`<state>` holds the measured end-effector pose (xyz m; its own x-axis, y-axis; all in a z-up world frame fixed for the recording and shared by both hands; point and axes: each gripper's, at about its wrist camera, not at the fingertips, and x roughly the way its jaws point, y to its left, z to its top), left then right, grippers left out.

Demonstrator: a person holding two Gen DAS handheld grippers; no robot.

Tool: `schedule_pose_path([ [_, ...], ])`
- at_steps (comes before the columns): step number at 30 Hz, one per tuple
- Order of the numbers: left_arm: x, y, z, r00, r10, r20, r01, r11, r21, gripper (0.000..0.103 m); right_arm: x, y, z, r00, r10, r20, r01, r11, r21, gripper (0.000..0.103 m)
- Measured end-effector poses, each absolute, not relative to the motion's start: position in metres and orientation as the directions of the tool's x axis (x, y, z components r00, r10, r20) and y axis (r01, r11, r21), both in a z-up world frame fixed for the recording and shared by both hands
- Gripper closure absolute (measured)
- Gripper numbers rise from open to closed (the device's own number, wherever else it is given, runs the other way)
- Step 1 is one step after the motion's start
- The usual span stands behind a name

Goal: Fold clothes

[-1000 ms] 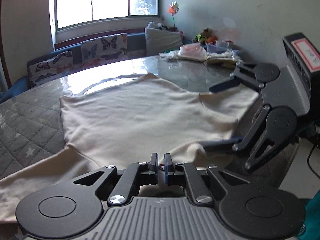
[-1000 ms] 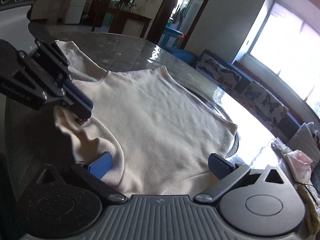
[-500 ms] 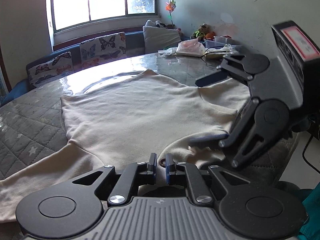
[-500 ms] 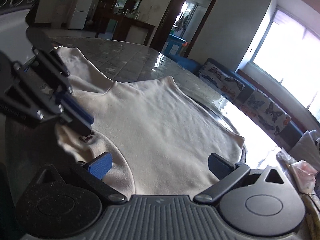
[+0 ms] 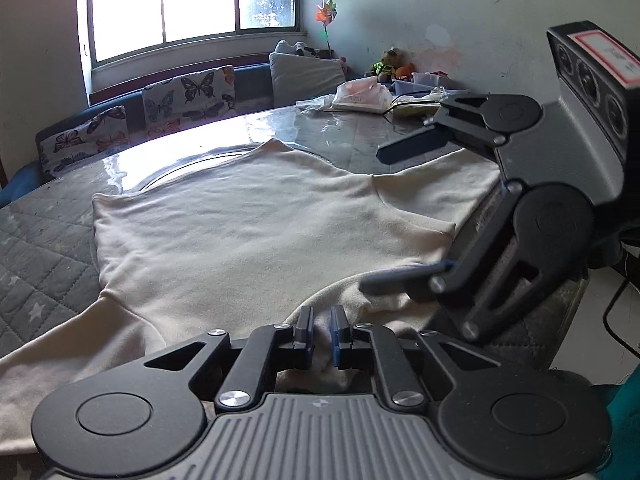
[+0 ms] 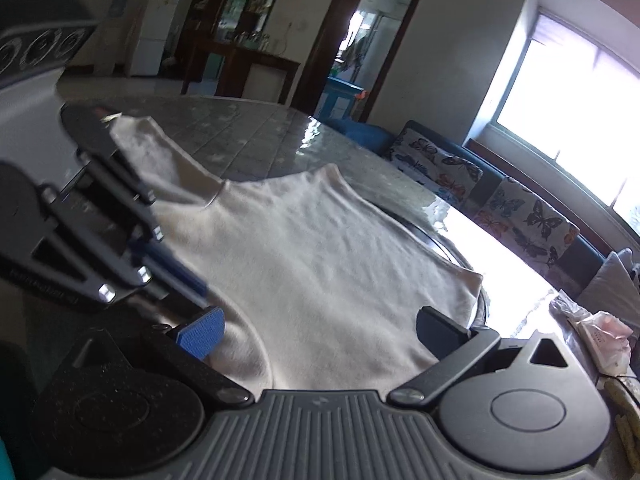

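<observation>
A cream sweater (image 5: 240,220) (image 6: 320,248) lies spread flat on the round table (image 5: 32,240), neckline at the near edge. My left gripper (image 5: 322,320) is shut on a bunch of fabric at the neckline, cream cloth showing between its pads. In the right wrist view the left gripper (image 6: 192,286) is blurred, at the left, close to my right gripper's blue pad. My right gripper (image 5: 372,220) (image 6: 316,328) stands wide open over the shoulder part by the neckline. Its lower finger is near the cloth and its upper finger is in the air.
The table has a grey quilted cover (image 6: 248,136) under a shiny sheet. Plastic bags and boxes (image 5: 360,96) lie at its far side. A bench with butterfly cushions (image 5: 188,92) runs under the window. A black cable (image 5: 616,320) hangs at the right.
The left pads stand slightly wider, with more cream fabric bunched between them. The two grippers have drawn closer together at the neckline. The right gripper stays wide open.
</observation>
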<state>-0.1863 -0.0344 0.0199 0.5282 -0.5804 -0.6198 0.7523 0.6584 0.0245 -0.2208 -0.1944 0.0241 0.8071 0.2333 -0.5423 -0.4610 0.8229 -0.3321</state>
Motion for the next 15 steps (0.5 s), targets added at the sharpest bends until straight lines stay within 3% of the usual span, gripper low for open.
schedule_pose_path([
  [7,-0.185,-0.033,0.025,0.533,-0.580,-0.616,0.749,0.662,0.025,0.089,-0.223,-0.196,0.016,0.794,0.219,-0.568,-0.453,0.835,-0.311,0.000],
  [10,-0.180,-0.036,0.031,0.545,-0.585,-0.601,0.742,0.670,0.020,0.089,-0.227,-0.211,0.026,0.799,0.224,-0.558,-0.418,0.874,-0.247,0.000],
  [15,-0.178,-0.053,0.041,0.542,-0.616,-0.572,0.756,0.655,0.011,0.079,-0.232,-0.259,0.039,0.814,0.171,-0.555,-0.258,0.963,-0.082,0.000],
])
